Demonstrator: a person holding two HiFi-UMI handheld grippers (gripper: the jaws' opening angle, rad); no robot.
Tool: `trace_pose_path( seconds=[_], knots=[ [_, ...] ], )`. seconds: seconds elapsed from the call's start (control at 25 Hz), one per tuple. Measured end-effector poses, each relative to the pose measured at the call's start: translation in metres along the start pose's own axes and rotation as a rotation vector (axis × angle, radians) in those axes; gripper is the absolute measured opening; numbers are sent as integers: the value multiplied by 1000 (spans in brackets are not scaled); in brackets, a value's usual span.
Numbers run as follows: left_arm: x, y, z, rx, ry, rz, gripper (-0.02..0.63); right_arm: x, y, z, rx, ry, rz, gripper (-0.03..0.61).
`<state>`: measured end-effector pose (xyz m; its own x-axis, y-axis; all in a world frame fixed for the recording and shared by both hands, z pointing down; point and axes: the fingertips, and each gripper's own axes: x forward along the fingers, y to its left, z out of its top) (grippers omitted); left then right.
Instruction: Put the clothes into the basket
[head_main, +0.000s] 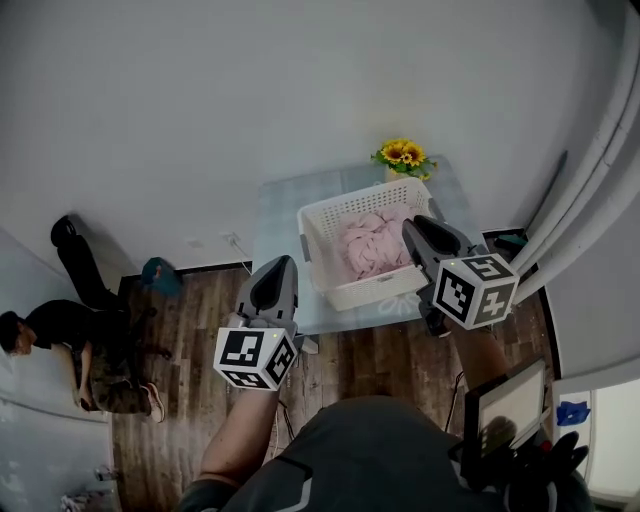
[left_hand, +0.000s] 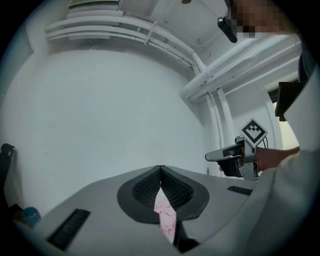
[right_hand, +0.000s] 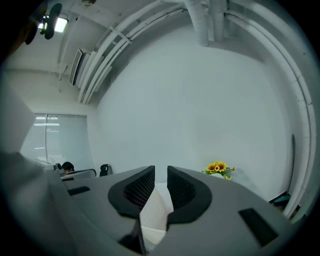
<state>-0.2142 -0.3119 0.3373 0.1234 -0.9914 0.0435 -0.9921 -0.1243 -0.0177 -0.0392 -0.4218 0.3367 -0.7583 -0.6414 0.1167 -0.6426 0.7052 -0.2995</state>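
A white lattice basket stands on a small pale table and holds a heap of pink clothes. My right gripper hovers above the basket's right side; in the right gripper view its jaws stand a narrow slit apart with nothing between them, and the basket's lattice shows through the slit. My left gripper is raised to the left of the basket, shut at the tips. Behind the tips, a sliver of pink and white shows in the gap; I cannot tell whether it is pinched.
A pot of sunflowers stands at the table's back edge behind the basket. A person sits on the wooden floor at the far left. A tablet-like screen is at my right hip. White pipes run along the right wall.
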Motion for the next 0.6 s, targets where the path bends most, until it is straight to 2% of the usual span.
trace_pose_path(
  seconds=[0.28,0.6],
  knots=[
    [-42,15,-3,10,25,-50,9,-25,40,-13,-102,-4,-41,46],
    [-73,25,3,-9,17,-75,9,-42,79,-7,-159,-28,-37,14]
  ],
)
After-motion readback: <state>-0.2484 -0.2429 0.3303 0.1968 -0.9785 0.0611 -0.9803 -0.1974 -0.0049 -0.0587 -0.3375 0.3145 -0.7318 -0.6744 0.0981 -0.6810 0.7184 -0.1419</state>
